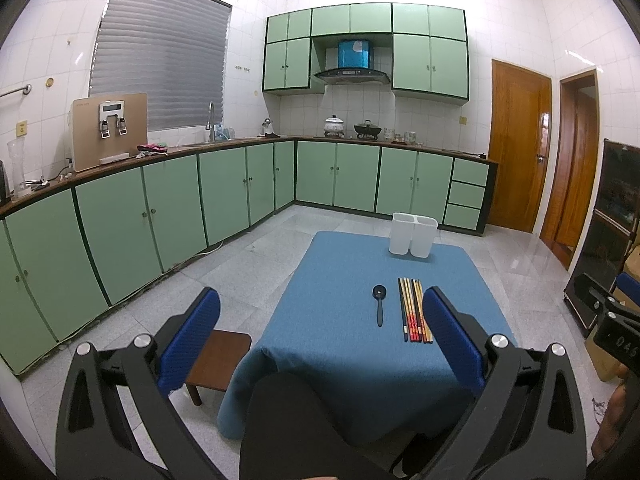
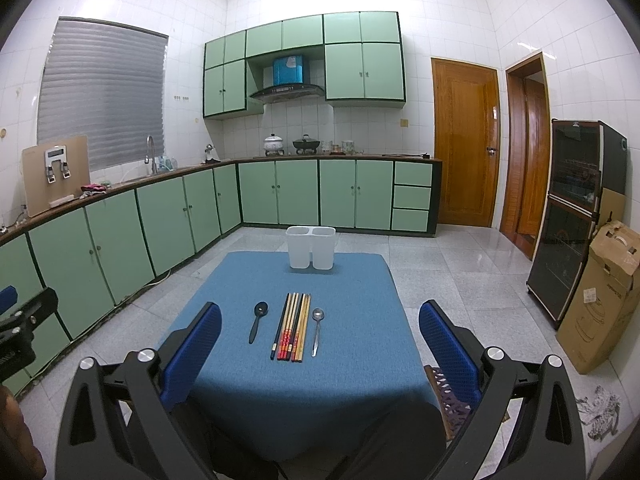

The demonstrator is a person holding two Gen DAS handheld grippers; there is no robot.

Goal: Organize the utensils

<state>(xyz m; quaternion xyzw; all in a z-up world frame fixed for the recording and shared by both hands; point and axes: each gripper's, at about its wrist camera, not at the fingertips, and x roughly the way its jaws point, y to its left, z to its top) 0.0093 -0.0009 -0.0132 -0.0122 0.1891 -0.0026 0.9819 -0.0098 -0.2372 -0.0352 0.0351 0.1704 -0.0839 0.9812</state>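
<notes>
Both tools hang over the near edge of the table, their jaws spread wide with nothing between them. The left gripper [image 1: 320,320] has stiff black arms and ribbed blue pads; the right gripper [image 2: 320,328] is its twin.

Just ahead of the right gripper, a soft blue tablecloth [image 2: 352,380] drapes over the table's rounded corners. On it, between that gripper's pads, lie three things in a row: a matte black spoon [image 2: 257,322] toward the left pad, a tight bundle of slim chopsticks [image 2: 291,327] in black, red and pale wood in the middle, and a shiny metal spoon [image 2: 317,330] toward the right pad, all apart from each other.

Farther off, at the far edge of the cloth, stands a white plastic holder [image 2: 311,247] with two upright, boxy compartments side by side.

Beyond it run smooth pale-green cabinets [image 2: 296,192].
</notes>
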